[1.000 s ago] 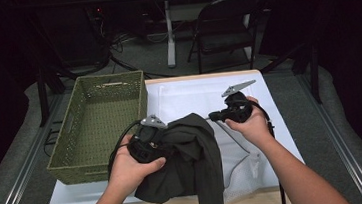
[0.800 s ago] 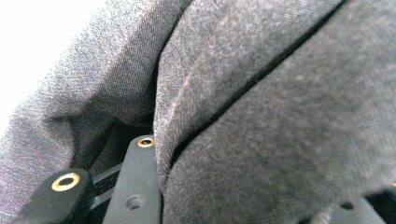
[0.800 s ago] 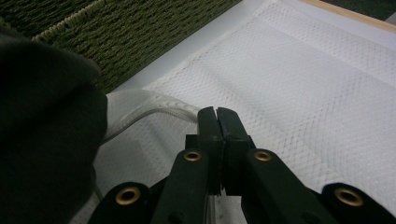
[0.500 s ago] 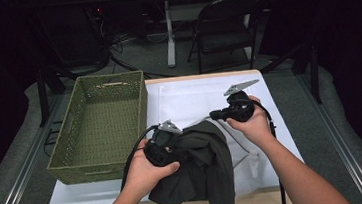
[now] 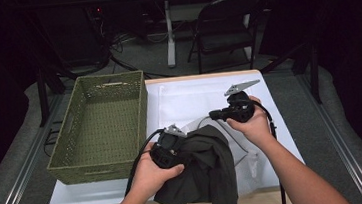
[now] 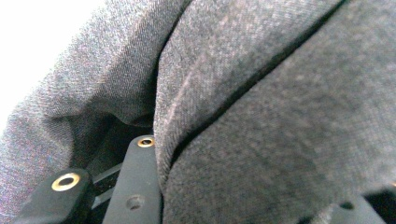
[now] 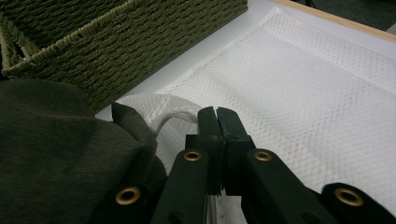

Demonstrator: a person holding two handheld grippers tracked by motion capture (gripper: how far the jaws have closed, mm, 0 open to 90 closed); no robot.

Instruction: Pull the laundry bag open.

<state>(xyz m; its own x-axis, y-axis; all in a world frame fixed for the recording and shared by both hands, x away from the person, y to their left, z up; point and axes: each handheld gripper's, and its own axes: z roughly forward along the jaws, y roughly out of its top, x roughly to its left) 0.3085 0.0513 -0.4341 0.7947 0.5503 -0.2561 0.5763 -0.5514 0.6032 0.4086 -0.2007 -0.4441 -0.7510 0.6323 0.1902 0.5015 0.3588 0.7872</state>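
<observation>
The dark garment point(image 5: 203, 167) lies bunched at the near edge of the tabletop point(image 5: 281, 122), just right of the basket point(image 5: 99, 130) and partly over a white mesh bag point(image 5: 194, 103) that is spread on the tabletop right of the basket. Part of the garment hangs over the tabletop's near edge.

The left tongs point(image 5: 173, 150) are buried in the garment's left side, just right of the basket's near right corner. In the left gripper view grey cloth point(image 6: 261, 116) lies folded between and over the black jaws; they stand partly apart with fabric between them, and they seem to be pinching a fold, though the contact itself is hidden by the cloth.

The right tongs point(image 5: 215, 114) sit farther from the basket, beyond the garment's far edge, held level and pointing toward the basket. In the right gripper view their jaws point(image 7: 218, 122) are pressed together, and a thin edge of the white mesh bag point(image 7: 299, 107) runs up between them, so they are pinching the bag's rim. A rolled white lip of the bag point(image 7: 163, 109) curls up just beside the tips, touching the garment point(image 7: 60, 154), with the basket wall point(image 7: 140, 51) right behind it.

The right hand point(image 5: 251, 125) is over the bag, well right of the basket; the left hand point(image 5: 150, 172) is by the basket's near right corner
</observation>
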